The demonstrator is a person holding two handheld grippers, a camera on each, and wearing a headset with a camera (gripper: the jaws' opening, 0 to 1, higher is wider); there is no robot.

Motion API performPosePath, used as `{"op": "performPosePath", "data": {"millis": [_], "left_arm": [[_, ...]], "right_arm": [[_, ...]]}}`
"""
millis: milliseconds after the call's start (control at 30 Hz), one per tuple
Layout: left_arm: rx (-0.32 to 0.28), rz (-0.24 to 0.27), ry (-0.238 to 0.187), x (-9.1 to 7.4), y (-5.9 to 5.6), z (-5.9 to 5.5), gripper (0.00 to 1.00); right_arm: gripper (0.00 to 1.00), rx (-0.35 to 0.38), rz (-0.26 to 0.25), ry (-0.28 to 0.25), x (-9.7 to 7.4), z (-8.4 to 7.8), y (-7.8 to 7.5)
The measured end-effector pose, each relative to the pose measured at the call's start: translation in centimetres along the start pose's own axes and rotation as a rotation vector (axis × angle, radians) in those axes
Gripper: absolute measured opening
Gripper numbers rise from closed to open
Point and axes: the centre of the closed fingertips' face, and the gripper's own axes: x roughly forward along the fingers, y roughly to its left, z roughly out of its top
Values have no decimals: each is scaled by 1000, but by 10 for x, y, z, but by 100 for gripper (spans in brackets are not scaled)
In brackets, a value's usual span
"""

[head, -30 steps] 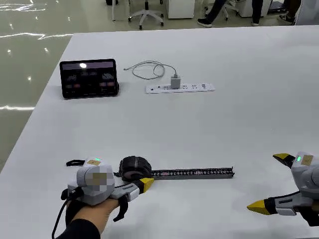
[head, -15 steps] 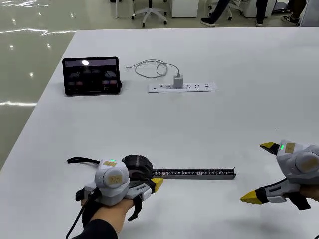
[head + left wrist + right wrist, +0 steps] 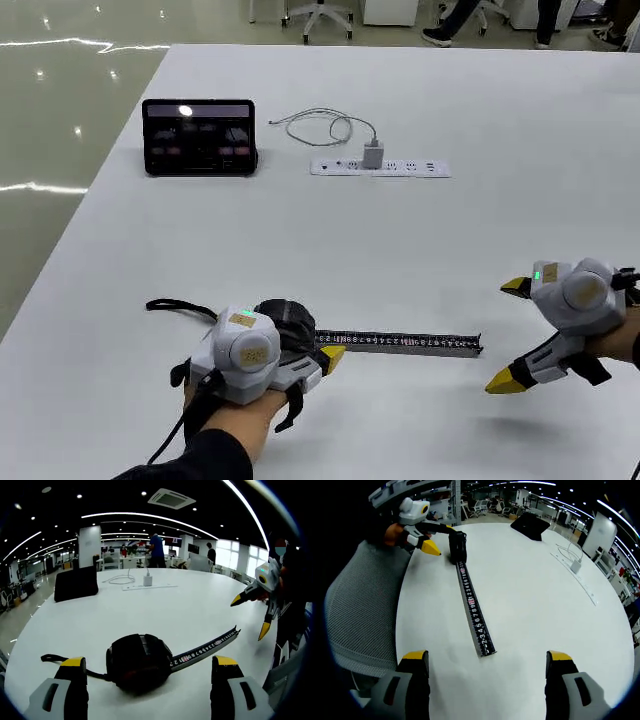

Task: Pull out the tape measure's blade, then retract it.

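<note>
Fingers of the left gripper, grey with yellow tips, are standing spread around the rounded black tape measure on the white table, half-hiding it from the head view. Its flat numbered blade is reaching toward the right gripper, also gaping.

Open-plan office or lab floor: a long white table stood on a glossy floor, with the wheeled base of a swivel chair beyond its far edge. Long strip lights and a ceiling air-conditioning unit ran overhead, windows lined one side, and people stood among desks in the background. On the table sat a dark tablet, a white power strip and a plugged-in charger with its looped cable
</note>
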Motion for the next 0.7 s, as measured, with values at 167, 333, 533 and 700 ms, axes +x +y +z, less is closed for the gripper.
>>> {"op": "performPosePath", "data": {"millis": [167, 333, 533, 700], "left_arm": [[8, 1, 4, 0, 1, -1, 100], [-31, 0, -5, 1, 2, -1, 100], [-39, 10, -18, 0, 5, 1, 100], [-35, 8, -9, 0, 4, -1, 100]], "right_arm": [[78, -86, 51, 76, 11, -10, 1], [56, -111, 95, 99, 16, -16, 6], [40, -125, 119, 92, 19, -10, 8], [34, -118, 115, 97, 23, -11, 5]]}}
